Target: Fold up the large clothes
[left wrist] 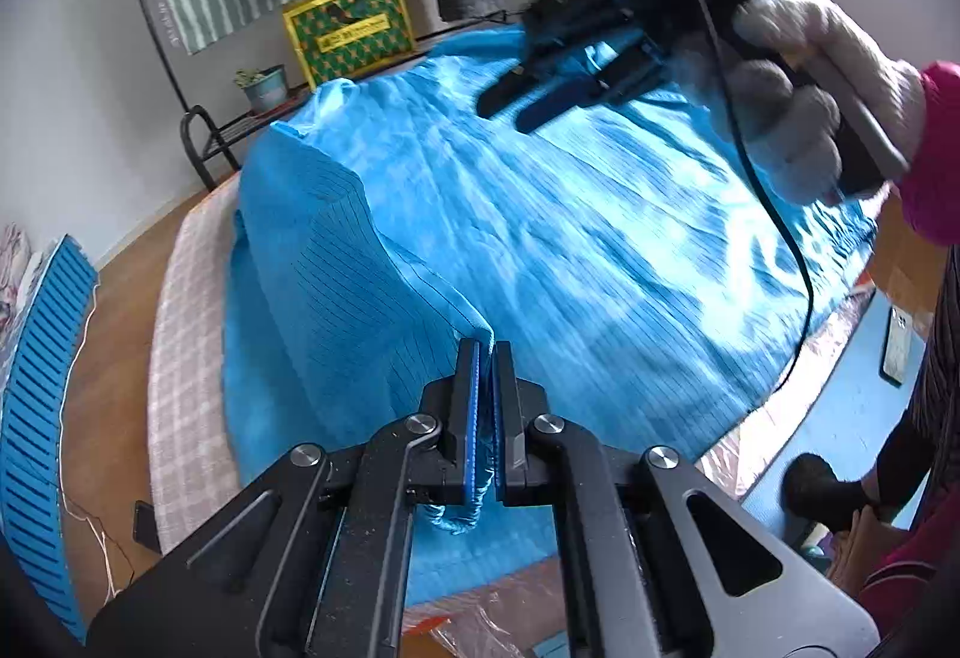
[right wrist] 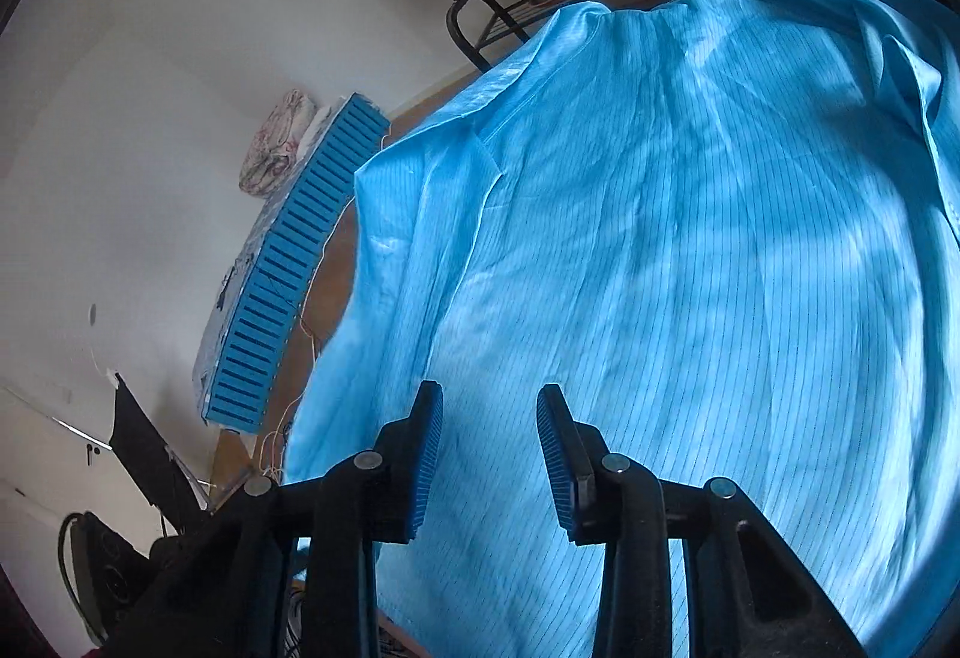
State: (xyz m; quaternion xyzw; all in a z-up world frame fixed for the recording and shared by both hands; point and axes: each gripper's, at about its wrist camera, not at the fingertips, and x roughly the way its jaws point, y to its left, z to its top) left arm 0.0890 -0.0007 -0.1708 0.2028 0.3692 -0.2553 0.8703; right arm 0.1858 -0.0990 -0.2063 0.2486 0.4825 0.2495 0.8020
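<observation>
My left gripper (left wrist: 486, 352) has its fingers pinched on a fold of the blue garment (left wrist: 540, 238), lifting it into a ridge at 6 o'clock. The garment lies spread over a checked mat (left wrist: 180, 358). My right gripper (right wrist: 489, 406) hovers above it, fingers apart and holding nothing. At 11 o'clock stands a yellow box (left wrist: 351, 28).

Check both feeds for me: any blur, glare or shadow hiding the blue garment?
Left wrist view: daylight glare at top right, the gloved right hand and right tongs slightly motion-blurred, fisheye bending the edges. Right wrist view: soft shadow bands across the blue pinstriped fabric garment, stripes still readable; corners vignetted black.
</observation>
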